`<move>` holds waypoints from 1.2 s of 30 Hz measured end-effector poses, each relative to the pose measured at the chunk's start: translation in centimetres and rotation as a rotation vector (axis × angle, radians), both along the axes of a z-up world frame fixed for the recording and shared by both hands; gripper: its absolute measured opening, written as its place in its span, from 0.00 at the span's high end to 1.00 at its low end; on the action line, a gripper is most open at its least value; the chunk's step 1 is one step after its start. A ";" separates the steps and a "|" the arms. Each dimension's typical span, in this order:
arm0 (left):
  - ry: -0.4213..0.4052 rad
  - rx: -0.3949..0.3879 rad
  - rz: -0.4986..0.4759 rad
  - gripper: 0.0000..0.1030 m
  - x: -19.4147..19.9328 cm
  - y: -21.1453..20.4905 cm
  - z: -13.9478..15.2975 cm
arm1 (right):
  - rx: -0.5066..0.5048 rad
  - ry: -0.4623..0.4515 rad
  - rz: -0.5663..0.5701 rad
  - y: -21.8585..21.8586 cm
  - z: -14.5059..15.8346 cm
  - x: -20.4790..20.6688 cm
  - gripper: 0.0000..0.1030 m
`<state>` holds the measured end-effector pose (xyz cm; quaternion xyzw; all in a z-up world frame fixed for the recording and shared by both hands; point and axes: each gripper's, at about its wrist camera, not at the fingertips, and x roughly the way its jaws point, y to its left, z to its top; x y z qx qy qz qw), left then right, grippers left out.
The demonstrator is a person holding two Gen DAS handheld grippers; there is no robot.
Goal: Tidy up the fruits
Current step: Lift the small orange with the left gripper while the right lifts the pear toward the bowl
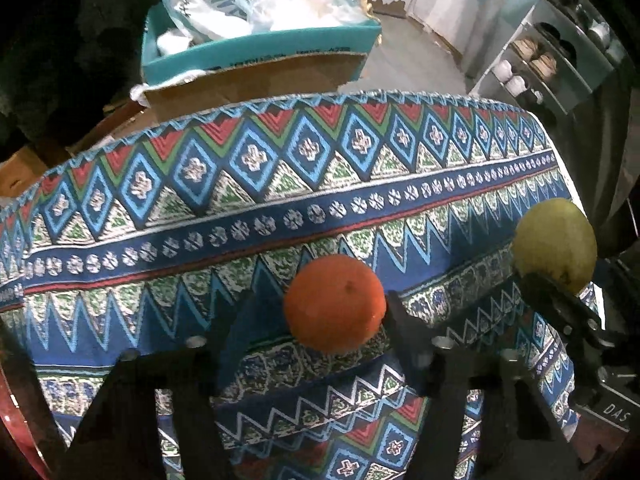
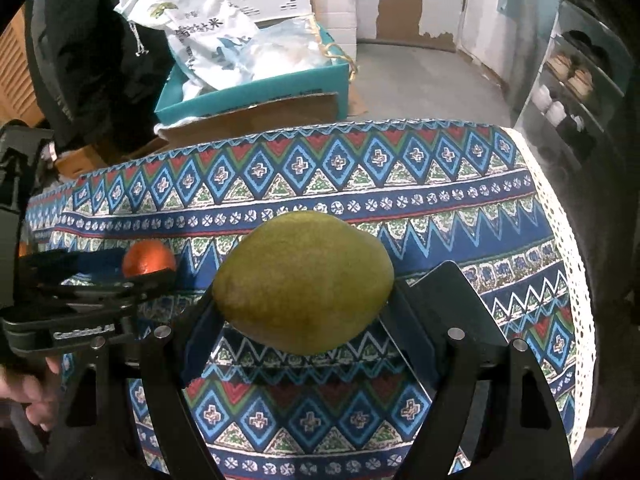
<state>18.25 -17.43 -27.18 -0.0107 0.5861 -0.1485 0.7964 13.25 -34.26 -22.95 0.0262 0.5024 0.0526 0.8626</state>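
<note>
A cloth [image 2: 360, 184] patterned in blue, red and green diamonds and zigzags covers the whole surface, with a white lace edge down its right side. Beyond its far edge stands a teal box [image 2: 256, 88] stuffed with a printed white bag [image 2: 200, 28] and clear plastic, a brown cardboard flap in front of it. A shelf [image 2: 568, 92] with cups and shoes stands far right.

The right gripper [image 2: 304, 300] holds a yellow-green mango [image 2: 304, 280] lengthwise, its fingers [image 2: 416, 312] pinching the fruit at both ends, above the cloth near the middle of the surface. In the left view the mango [image 1: 556, 244] shows at the right, with the right gripper [image 1: 560, 304] below it.

The left gripper [image 1: 316, 316] holds an orange [image 1: 336, 304], its fingers [image 1: 400, 320] pressed against the fruit's sides, above the cloth. In the right view the orange [image 2: 148, 262] sits left of the mango, just apart from it, in the left gripper [image 2: 92, 280].
</note>
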 end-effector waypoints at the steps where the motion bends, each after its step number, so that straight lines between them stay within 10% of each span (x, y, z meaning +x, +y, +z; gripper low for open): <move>1: 0.008 -0.025 -0.003 0.51 0.0 0.1 -0.1 | -0.002 0.000 0.002 0.1 0.0 0.0 0.22; 36: -0.289 0.056 -0.007 0.54 -6.1 2.6 11.7 | -0.035 -0.159 0.039 2.3 7.2 -2.5 0.22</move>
